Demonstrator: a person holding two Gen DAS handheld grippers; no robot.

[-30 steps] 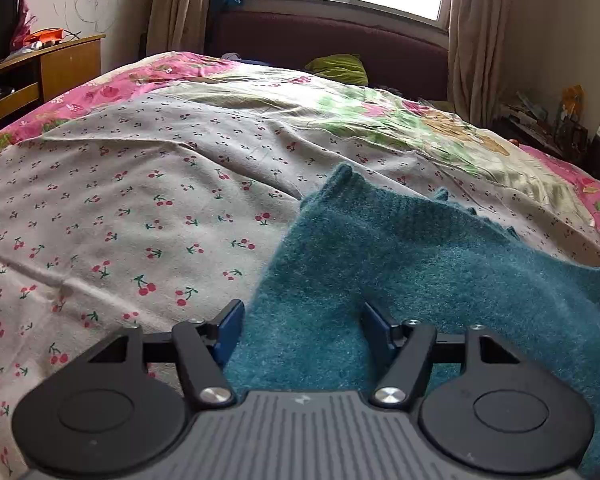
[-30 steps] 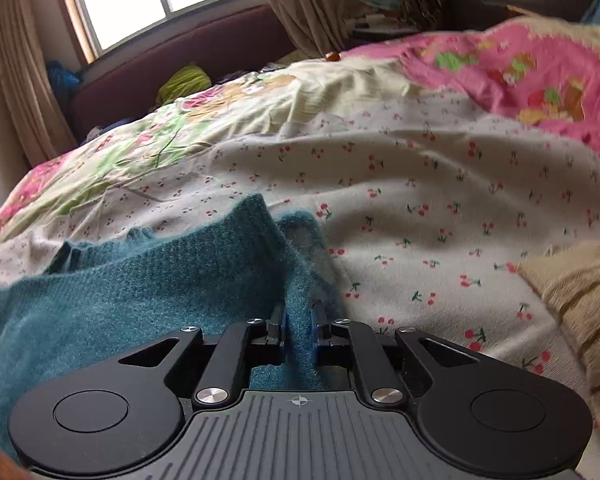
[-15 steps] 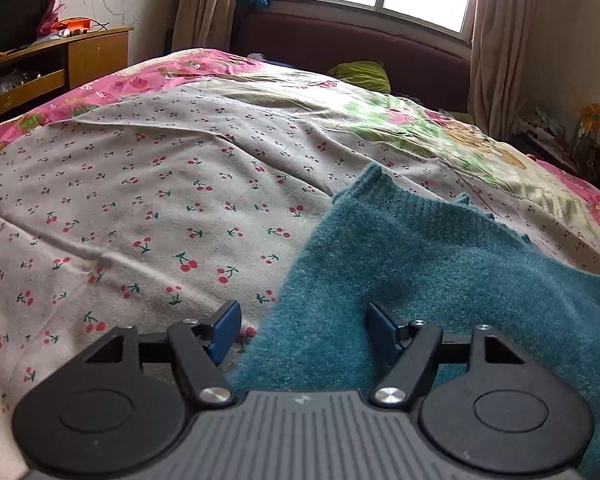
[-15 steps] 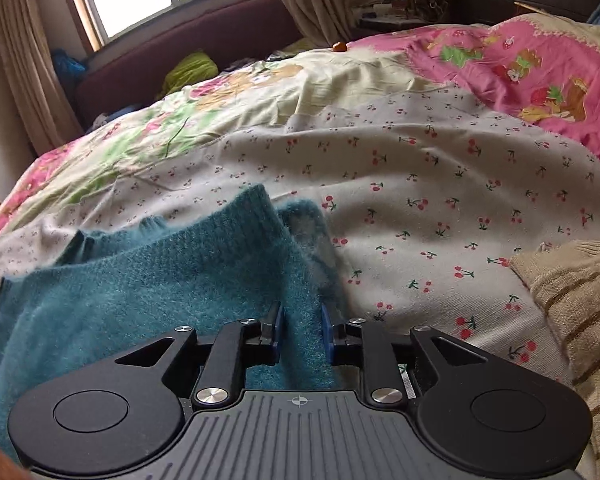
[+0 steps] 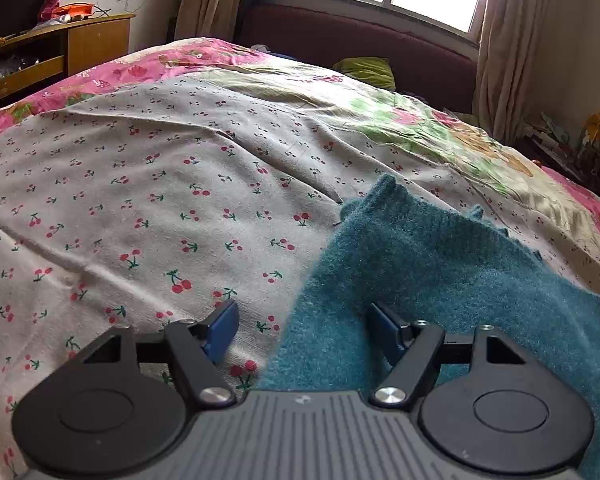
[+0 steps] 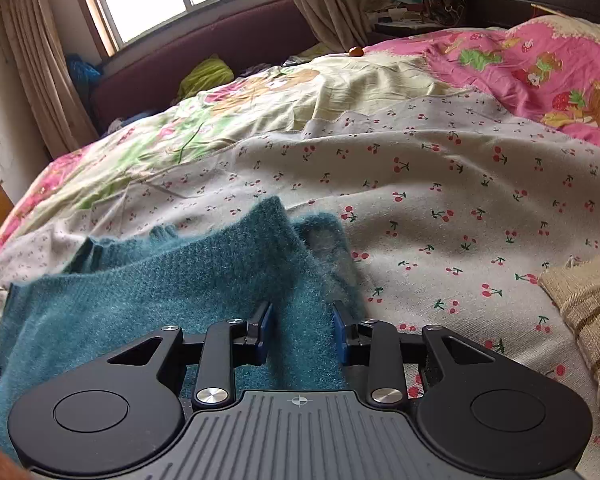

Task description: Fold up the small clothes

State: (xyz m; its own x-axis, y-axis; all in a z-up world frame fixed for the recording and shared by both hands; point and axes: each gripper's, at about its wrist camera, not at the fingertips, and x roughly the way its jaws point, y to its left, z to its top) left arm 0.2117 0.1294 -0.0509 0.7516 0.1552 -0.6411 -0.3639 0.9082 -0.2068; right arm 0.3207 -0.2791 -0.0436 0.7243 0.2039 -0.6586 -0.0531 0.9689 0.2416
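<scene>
A fuzzy teal sweater (image 5: 440, 272) lies on the cherry-print bedsheet (image 5: 140, 200). My left gripper (image 5: 302, 320) is low over its left edge. Its jaws are wide apart and closing a little, with the edge between them and no pad pressing. The left pad (image 5: 220, 330) is over bare sheet. In the right wrist view, the sweater (image 6: 160, 288) fills the lower left, folded over at its right edge. My right gripper (image 6: 300, 330) straddles that fold. Its jaws are opening and the pads stand clear of the knit.
A beige striped knit garment (image 6: 588, 308) lies on the sheet at the right. Pink and green patterned bedding (image 6: 540, 68) covers the far part of the bed. Beyond are a maroon bench (image 5: 360, 44) under the window and a wooden cabinet (image 5: 60, 52) on the left.
My right gripper's jaws have opened from shut on the sweater's fold and let it go. In the left wrist view, the sweater's edge now sits further right between the jaws.
</scene>
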